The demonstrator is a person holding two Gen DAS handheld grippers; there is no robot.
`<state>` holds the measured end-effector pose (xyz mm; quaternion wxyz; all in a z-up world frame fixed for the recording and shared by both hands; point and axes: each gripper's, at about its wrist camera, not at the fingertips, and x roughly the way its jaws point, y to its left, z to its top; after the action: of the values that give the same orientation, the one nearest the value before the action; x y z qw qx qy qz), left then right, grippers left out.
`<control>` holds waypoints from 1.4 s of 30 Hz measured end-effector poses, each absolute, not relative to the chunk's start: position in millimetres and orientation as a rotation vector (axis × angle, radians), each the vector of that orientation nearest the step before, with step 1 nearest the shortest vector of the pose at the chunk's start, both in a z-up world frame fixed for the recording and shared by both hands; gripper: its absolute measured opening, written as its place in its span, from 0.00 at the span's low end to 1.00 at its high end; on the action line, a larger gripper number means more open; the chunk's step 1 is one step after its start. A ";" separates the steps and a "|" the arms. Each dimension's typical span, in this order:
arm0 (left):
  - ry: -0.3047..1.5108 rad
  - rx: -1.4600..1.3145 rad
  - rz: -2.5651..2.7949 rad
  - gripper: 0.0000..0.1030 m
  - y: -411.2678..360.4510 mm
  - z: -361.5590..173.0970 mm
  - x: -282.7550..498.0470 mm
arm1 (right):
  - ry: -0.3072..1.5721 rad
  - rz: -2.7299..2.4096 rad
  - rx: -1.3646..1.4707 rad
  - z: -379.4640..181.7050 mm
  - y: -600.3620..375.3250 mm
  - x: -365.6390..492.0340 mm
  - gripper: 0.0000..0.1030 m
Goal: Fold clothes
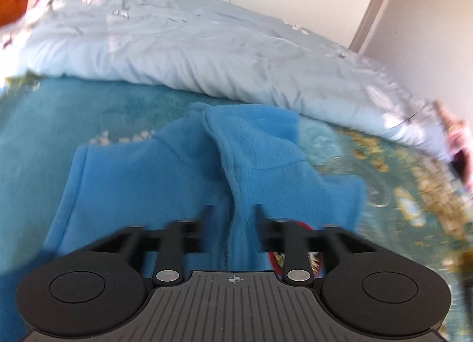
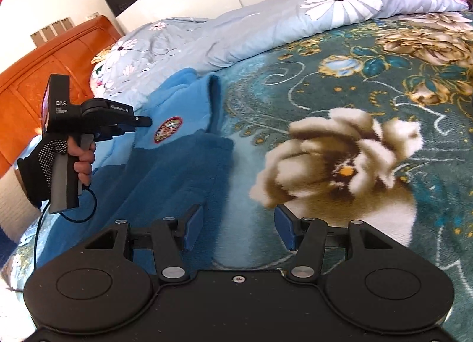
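Fleece jacket (image 1: 189, 170), blue, lies on the teal floral blanket (image 2: 340, 81), round red patch (image 2: 168, 129) on the chest; left gripper (image 1: 233, 214) hovers over its zip line, fingers spread, nothing between them; right gripper (image 2: 239, 231) sits at the jacket's 3 o'clock edge, blue pads (image 2: 193, 231) apart, over bare blanket; pale floral duvet (image 1: 177, 40) bunched at 12 o'clock.

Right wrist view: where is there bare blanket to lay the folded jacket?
Free: floral blanket right of the blue fleece jacket, bordered above by the pale quilt. Crowded: the left, where the jacket lies under the left gripper.
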<state>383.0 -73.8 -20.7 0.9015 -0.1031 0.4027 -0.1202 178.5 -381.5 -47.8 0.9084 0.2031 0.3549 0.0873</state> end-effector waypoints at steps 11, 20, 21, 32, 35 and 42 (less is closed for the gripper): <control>0.751 0.001 -0.294 0.45 -34.3 -6.8 199.8 | 0.810 0.304 0.574 -53.6 -359.1 144.5 0.47; 0.872 0.048 -0.271 0.44 -46.2 -35.7 128.5 | 0.791 0.222 0.552 -38.2 -355.7 126.7 0.12; 0.878 0.051 -0.272 0.44 -51.0 -35.9 122.0 | 0.788 0.214 0.544 -33.6 -358.6 125.3 0.11; 0.752 0.046 -0.329 0.46 -42.3 4.4 128.5 | 0.802 0.207 0.481 -19.0 -379.0 125.7 0.26; 0.677 0.078 -0.292 0.62 -28.6 27.8 155.2 | 0.758 0.192 0.426 -2.3 -386.7 126.3 0.32; 0.604 0.096 -0.323 0.77 -18.0 47.4 290.3 | 0.662 0.258 0.374 31.4 -389.3 222.5 0.45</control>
<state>290.3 -18.0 47.4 0.9408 0.0472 0.2959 -0.1582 222.5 -389.3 31.4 0.9206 0.1820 0.3220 0.1254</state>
